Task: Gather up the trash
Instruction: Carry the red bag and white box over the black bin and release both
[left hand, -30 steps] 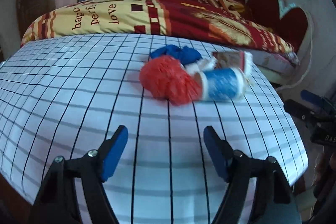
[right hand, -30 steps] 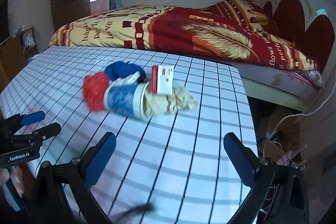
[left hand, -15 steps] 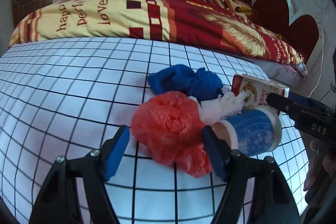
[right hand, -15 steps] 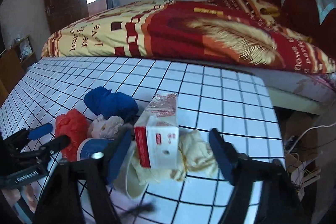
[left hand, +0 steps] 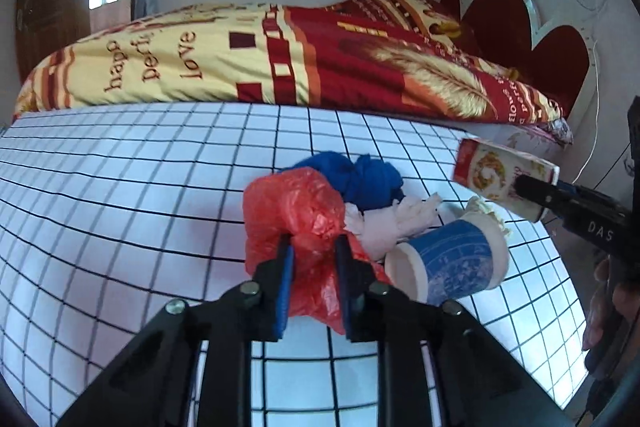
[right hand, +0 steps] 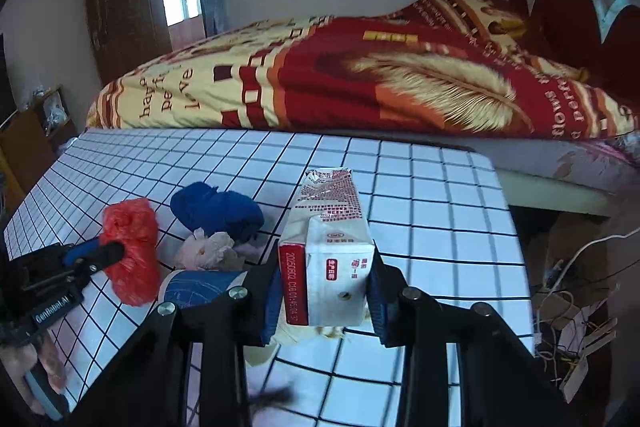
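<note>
Trash: one red bag point(left hand: 296, 211), one carton point(right hand: 328, 267), one cup point(left hand: 452, 267).

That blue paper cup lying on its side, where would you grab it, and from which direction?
Grip the blue paper cup across its round body, about mid-length, coming down from above with a finger on each curved flank. It lies tipped over, its base facing the left wrist camera and its crumpled paper-stuffed mouth pointing away, so the rim is awkward. The tissue wad crowds its left, so lower carefully there.
</note>
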The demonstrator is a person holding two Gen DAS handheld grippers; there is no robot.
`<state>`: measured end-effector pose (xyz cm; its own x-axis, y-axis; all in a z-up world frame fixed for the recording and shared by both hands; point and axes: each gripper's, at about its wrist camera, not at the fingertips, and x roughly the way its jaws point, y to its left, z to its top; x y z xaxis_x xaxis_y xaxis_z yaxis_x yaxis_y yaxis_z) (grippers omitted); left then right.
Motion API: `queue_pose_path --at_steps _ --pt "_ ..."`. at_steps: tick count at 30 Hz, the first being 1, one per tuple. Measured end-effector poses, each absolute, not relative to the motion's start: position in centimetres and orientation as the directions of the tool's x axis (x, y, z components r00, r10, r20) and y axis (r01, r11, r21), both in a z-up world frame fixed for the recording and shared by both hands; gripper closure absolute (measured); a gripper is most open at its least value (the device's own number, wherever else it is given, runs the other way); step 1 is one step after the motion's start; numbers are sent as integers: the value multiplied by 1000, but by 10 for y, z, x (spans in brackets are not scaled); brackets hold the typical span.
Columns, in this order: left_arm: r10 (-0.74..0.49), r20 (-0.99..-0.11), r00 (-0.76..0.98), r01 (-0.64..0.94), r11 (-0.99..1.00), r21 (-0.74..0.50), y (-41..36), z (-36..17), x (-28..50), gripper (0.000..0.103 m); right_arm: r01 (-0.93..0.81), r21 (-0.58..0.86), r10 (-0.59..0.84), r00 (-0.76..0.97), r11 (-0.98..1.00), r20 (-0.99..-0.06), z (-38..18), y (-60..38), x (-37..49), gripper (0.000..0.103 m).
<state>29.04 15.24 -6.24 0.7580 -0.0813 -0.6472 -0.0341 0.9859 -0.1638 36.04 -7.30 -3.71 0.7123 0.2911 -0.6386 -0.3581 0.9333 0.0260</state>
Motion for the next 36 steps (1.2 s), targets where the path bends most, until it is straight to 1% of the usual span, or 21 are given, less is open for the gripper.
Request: queue_pose_path --at_steps 6,12,20,32,36 --pt "-81 -630 772 -20 988 -150 148 -47 262 85 -323 9 259 742 946 -618 -20 -106 327 65" --pt "-116 -631 767 9 985 -170 126 -41 232 86 -282 5 226 759 959 -611 -14 -141 282 65" --pt "-169 -649 741 92 984 -151 78 -40 205 86 -230 -14 175 779 973 -602 -10 -176 226 65" --pt "-243 -621 745 250 965 -77 -6 -24 171 87 -114 2 92 788 993 -609 -11 -253 157 65" --pt "-279 -623 731 302 951 -71 -33 -24 164 87 -77 4 63 785 997 -616 -17 -276 139 65"
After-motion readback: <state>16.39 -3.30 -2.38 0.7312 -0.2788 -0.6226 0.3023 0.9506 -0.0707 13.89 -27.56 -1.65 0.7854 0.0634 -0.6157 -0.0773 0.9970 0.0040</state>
